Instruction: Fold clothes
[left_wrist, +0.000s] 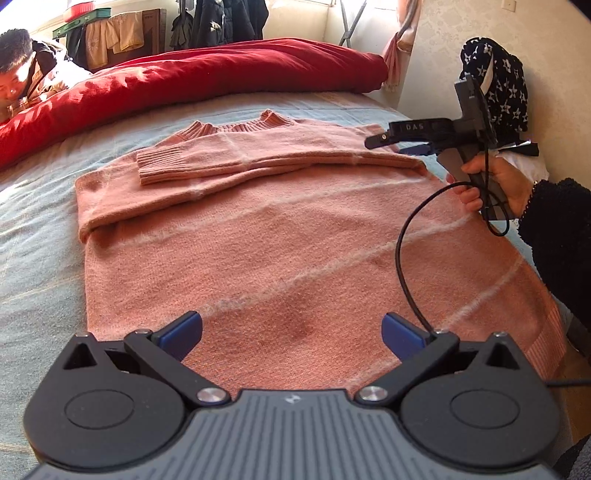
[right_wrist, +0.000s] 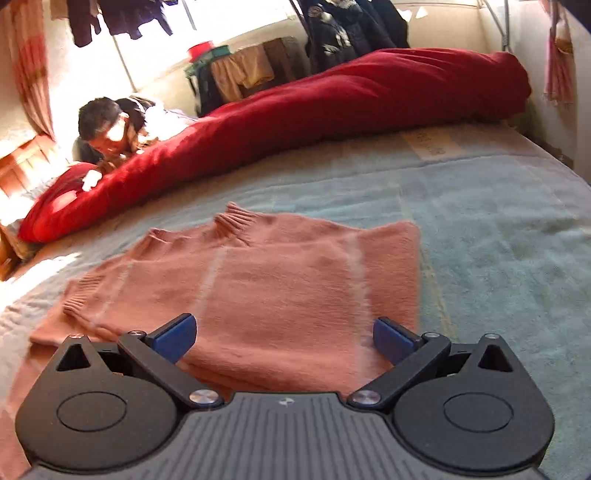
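Both claws spread wide, empty: left claw (left_wrist: 291, 334) & right claw (right_wrist: 284, 338) over pink sweater (left_wrist: 280, 236).

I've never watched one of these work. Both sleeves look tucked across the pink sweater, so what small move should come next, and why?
Probably lower the left claw onto the sweater's near hem and pinch it. Both claws are open and empty, both sleeves already lie folded across the chest, and the long body is still flat on the bed.
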